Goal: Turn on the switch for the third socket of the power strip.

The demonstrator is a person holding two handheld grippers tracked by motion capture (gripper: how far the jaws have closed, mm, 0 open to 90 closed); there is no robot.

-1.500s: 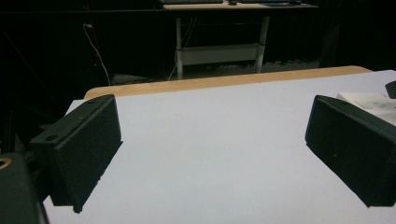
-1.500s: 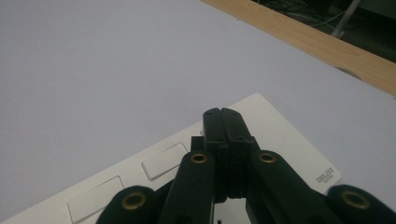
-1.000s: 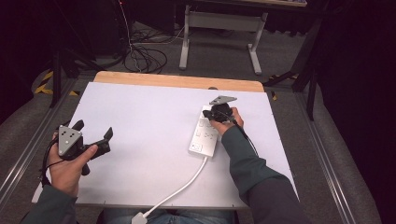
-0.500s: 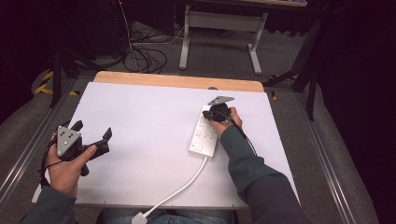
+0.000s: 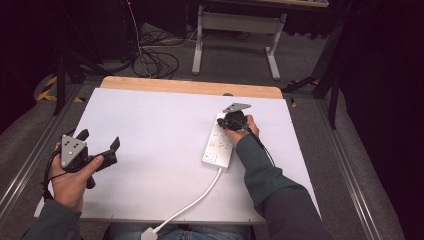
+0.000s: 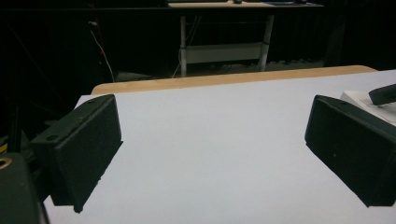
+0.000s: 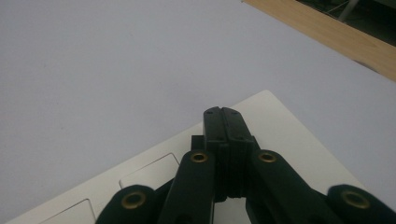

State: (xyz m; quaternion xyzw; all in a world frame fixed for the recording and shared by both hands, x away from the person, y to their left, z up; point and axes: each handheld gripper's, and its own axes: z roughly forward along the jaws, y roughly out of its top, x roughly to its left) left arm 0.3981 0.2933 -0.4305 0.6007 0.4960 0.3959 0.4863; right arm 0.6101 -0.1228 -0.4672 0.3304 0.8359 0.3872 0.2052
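Found nothing shifted against the earlier frames: left gripper parked at the same spot by the table's left front edge, right gripper set at the same far end of the strip, cord lying in the same curve.

Nearest, over the front edge: a white, blocky plug, then the smooth round cord, bent in a soft S up to the strip's near end. To the left, held in a hand above the sheet: the left gripper, jaws spread wide with nothing between them, seen in its own view as two matte black, boxy pads with flat inner faces. Topped with a grey three-cornered plate.

Farther, right of centre: the strip, a long white glossy plastic slab with rounded corners and shallow square panels, lying flat and slightly slanted on the sheet. Over its far end: the right gripper, jaws pressed fully together on nothing, black ribbed plastic with brass-ringed pivots; could not tell whether touching the strip.

Under everything, a matte, smooth white sheet; past it, a bare strip of pale wood. Beyond, on grey carpet: tangled black cables and a pale metal desk frame.
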